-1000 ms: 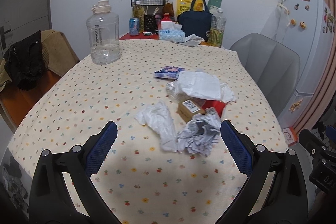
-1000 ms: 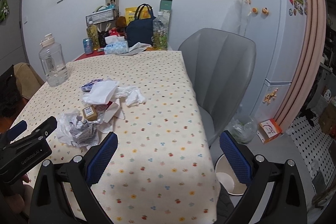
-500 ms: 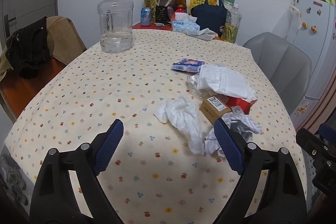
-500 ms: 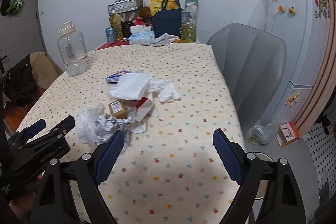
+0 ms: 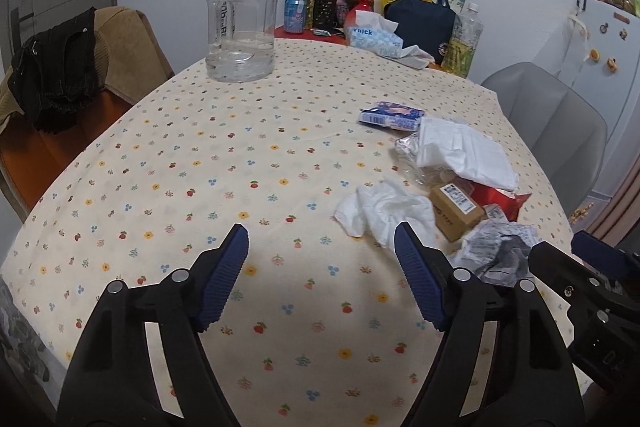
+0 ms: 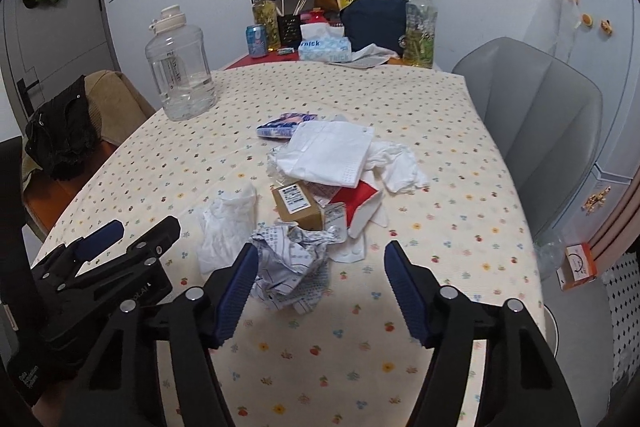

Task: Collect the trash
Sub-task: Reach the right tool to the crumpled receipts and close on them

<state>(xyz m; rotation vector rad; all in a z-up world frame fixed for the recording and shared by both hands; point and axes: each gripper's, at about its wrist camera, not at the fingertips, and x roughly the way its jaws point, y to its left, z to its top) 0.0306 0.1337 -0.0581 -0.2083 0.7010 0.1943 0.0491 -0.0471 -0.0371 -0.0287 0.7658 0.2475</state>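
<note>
Trash lies heaped toward the right edge of a desk [image 5: 224,163] covered in a cream cloth dotted with small flowers. Nearest the front edge of the heap sits a crumpled printed paper [image 6: 294,263], and touching it on the far side is a small brown cardboard box [image 6: 298,205] with a white label. To the left of the box lies a crumpled white tissue [image 6: 226,223]. Behind the box, a flat white napkin [image 6: 330,151] rests over a red wrapper [image 6: 358,197] and clear plastic, with a small blue tissue packet [image 6: 282,125] just beyond it. The left gripper [image 5: 320,245] hangs over bare cloth near the front edge, its jaws spread and having just been narrowing, with nothing between them; the white tissue lies just beyond its right finger. The right gripper [image 6: 320,257] hovers over the front of the heap, jaws also spread and having just been narrowing, the crumpled printed paper just beside its left finger but not pinched. A large clear water jug [image 5: 240,23] stands toward the far left corner. A grey chair [image 6: 532,119] stands beside the right edge.
</note>
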